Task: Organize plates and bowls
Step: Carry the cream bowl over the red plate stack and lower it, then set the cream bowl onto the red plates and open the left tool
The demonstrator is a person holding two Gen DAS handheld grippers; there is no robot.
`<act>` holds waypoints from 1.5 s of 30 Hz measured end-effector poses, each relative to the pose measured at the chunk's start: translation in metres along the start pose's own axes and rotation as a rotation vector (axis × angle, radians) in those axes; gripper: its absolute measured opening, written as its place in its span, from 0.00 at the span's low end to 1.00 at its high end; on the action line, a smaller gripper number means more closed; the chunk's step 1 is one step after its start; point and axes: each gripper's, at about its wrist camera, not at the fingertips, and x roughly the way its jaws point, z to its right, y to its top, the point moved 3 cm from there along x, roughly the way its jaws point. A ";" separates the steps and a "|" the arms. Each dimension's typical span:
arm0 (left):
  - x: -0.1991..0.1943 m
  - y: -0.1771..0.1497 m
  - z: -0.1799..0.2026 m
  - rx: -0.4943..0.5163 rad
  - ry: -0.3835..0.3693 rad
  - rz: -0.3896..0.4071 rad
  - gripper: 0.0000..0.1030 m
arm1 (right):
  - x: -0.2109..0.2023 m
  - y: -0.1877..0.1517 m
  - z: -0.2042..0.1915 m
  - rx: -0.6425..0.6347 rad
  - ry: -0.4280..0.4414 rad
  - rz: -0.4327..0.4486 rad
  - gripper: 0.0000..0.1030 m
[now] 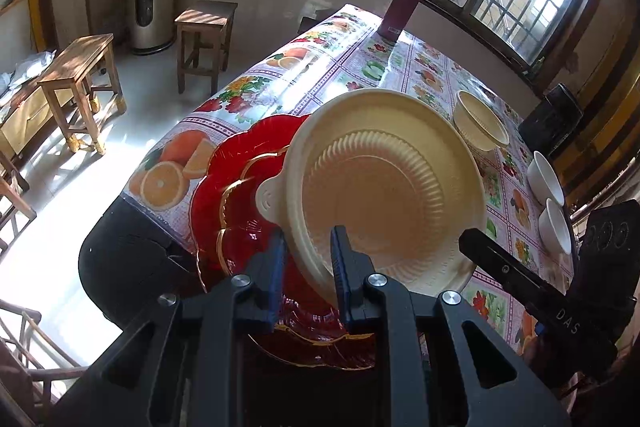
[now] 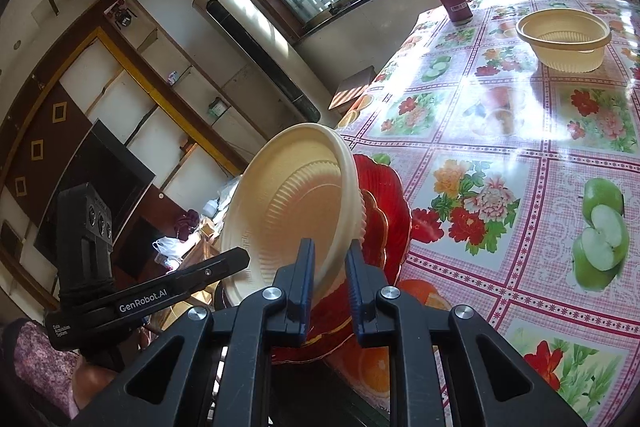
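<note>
The left hand-held gripper [image 1: 308, 255] pinches the near rim of a cream plate [image 1: 384, 183]; one blue pad [image 1: 276, 267] is behind the rim and the other is on the inner face. The right hand-held gripper [image 2: 329, 267] pinches the rim of the same plate [image 2: 296, 203] from the other side, with its pads close on both faces of the edge. So both grippers hold one plate, and it is tilted, its ribbed hollow turned toward the left camera. A small tab with holes sticks out from its rim on the left side in the left view.

Just under and behind this plate are red plates [image 1: 236, 187] with gold edges, stacked at the near edge of the counter [image 1: 420, 67]. Whether the cream plate touches them I cannot tell.

The counter has a cloth with fruit and flower pictures. Farther on it stands a cream bowl [image 1: 480, 123], well apart from the stack, and two white bowls [image 1: 546, 183] are near the right edge in the left view. A dark purple bottle [image 1: 404, 3] stands upright at the far end by the window. Wooden stools [image 1: 80, 83] are on the floor beside the counter.
</note>
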 end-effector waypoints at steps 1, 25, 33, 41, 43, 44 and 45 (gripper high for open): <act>0.000 -0.001 -0.002 -0.003 0.003 -0.003 0.19 | 0.002 -0.001 -0.001 -0.001 0.000 -0.006 0.16; 0.011 -0.015 -0.023 -0.006 0.052 -0.066 0.19 | 0.028 -0.020 -0.015 -0.112 -0.081 -0.063 0.18; 0.012 -0.015 -0.021 0.001 0.062 -0.069 0.19 | 0.027 -0.022 -0.016 -0.148 -0.104 -0.050 0.18; 0.011 -0.015 -0.021 0.005 0.076 -0.063 0.22 | 0.026 -0.025 -0.020 -0.219 -0.160 -0.027 0.21; 0.010 -0.014 -0.020 0.014 0.076 -0.054 0.29 | 0.024 -0.026 -0.023 -0.240 -0.174 -0.019 0.28; 0.009 -0.014 -0.019 0.020 0.077 -0.048 0.33 | 0.023 -0.027 -0.025 -0.252 -0.179 -0.013 0.36; 0.008 -0.013 -0.018 0.026 0.091 -0.040 0.46 | 0.022 -0.027 -0.027 -0.260 -0.178 -0.008 0.40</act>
